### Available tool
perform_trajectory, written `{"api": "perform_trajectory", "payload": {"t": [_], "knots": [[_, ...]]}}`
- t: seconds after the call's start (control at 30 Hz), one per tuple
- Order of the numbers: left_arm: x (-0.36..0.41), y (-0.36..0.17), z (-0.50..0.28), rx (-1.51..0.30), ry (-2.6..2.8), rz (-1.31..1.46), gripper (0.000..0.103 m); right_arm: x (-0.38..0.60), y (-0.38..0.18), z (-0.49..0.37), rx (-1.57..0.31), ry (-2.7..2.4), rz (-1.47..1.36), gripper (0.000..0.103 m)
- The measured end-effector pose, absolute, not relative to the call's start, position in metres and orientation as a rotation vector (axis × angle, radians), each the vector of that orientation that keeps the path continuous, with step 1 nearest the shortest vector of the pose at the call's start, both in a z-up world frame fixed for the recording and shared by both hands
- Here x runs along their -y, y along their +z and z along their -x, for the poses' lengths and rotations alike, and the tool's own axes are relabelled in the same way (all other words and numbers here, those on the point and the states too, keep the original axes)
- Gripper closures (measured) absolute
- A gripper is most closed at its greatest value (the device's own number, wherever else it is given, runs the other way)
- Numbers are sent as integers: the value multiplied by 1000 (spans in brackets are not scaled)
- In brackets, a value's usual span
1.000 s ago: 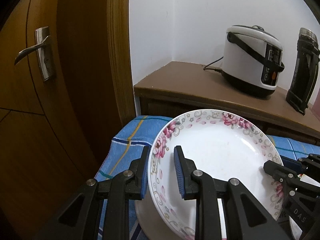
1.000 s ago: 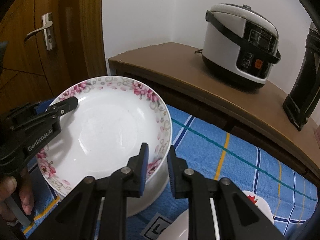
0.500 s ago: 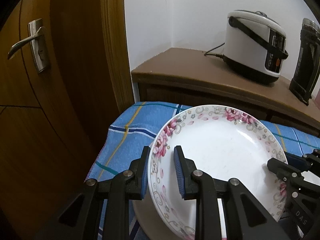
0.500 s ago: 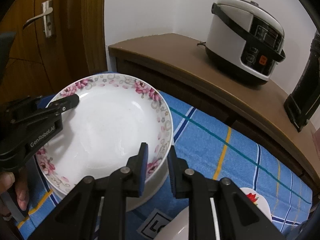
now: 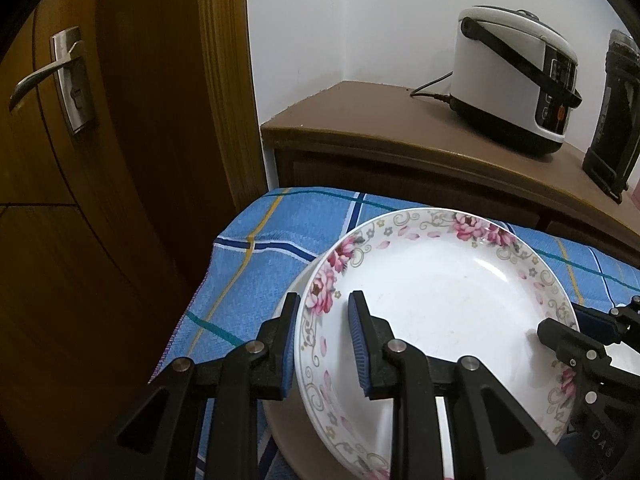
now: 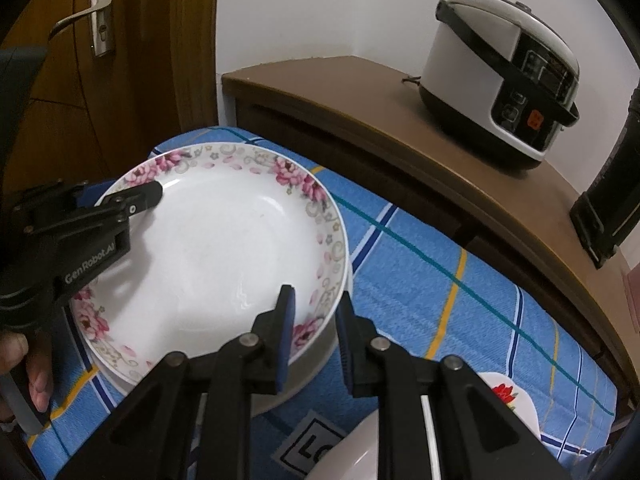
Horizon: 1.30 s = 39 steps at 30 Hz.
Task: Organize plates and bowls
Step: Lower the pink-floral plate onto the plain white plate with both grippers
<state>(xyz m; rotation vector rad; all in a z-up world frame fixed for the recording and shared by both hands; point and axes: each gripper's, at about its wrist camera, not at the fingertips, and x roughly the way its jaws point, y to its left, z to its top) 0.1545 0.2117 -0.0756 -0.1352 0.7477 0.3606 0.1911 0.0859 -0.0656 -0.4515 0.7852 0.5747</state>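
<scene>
Two sets of tongs clamp opposite rims of a floral-bordered plate [image 5: 440,300] above a plain white plate [image 6: 304,372] on the table's blue checked cloth [image 6: 460,280]. The left tongs [image 5: 322,344] pinch its near-left edge, the right tongs [image 6: 314,336] its right edge. A rice cooker [image 5: 516,76] stands on the brown cabinet [image 5: 400,136] behind, beside a wooden door [image 5: 100,160].

"GenRobot.AI" in white on left gripper [image 6: 138,196] body; "DAS", probably cut off, on right gripper [image 5: 560,330] body; label [image 6: 312,446] below right gripper's fingers, characters unreadable
</scene>
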Motion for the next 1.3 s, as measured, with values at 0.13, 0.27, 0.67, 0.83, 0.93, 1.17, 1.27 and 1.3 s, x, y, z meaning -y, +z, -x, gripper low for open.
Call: {"api": "perform_trajectory", "payload": {"t": [0.13,0.27,0.67,0.83,0.93,1.17,1.27,1.3], "knots": [[-214,-77,-156,-754,360,139,76,-87,-67,-190,-783,574,459,83],[-215,-79,-157,-760,357,142,76,-88,-68,-189,-783,571,465,83],[-217,-83,-161,-780,343,154,76,-90,-75,-192,-800,570,474,83],[-217,-83,-160,-779,344,154,76,-90,-78,-194,-803,568,475,82],[-217,-83,-160,-779,342,153,76,-89,-78,-194,-804,571,478,82],[-216,-82,-159,-775,337,157,76,-90,-78,-194,-801,573,486,82],[-217,-82,-157,-774,333,160,76,-90,-78,-193,-800,576,491,82],[-217,-82,-156,-773,331,162,76,-90,-79,-192,-799,578,493,82]]}}
